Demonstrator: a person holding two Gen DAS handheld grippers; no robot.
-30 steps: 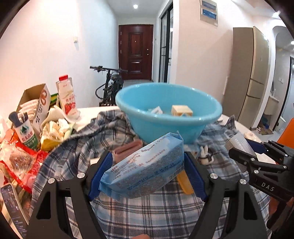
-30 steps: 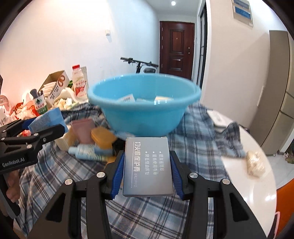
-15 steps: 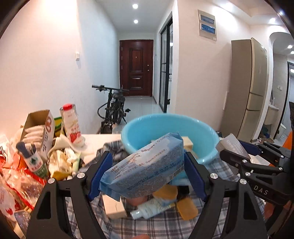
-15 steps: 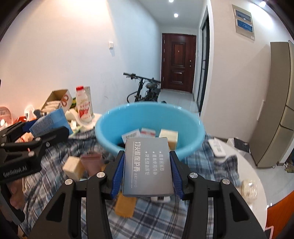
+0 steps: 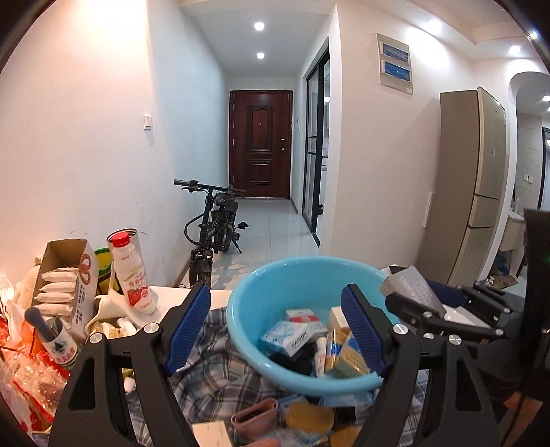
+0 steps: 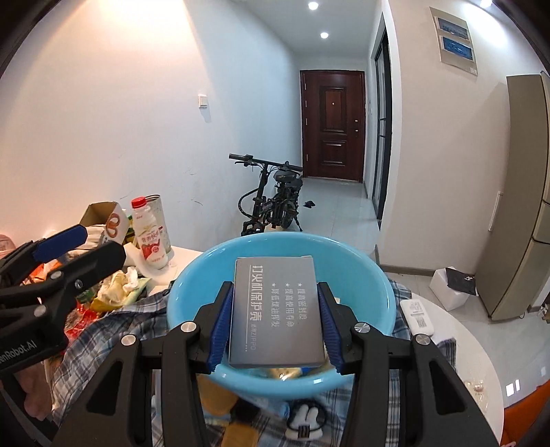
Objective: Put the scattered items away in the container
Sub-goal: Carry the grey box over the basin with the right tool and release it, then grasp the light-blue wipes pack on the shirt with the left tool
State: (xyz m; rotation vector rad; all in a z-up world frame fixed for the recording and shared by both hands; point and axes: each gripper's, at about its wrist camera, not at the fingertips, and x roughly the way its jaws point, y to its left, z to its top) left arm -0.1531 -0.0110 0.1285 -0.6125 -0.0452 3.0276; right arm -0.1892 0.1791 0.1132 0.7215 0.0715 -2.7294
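Gone from the left gripper (image 5: 275, 326) is the blue wipes pack; its fingers (image 5: 187, 325) now stand spread and released over the blue basin (image 5: 247, 309), which holds small boxes (image 5: 292, 338). At 3 o'clock the right gripper (image 6: 275, 318) hangs over the same basin (image 6: 374, 275), fingers (image 6: 220, 323) clenched on a grey box (image 6: 276, 313). Loose items (image 5: 309, 417) lie on the plaid cloth (image 5: 220, 378) at 6 o'clock.

Bright, even light from recessed white ceiling spotlights (image 5: 259, 26); warm glare at left edge; strong fisheye bending, black vignette corners; near clutter slightly blurred.
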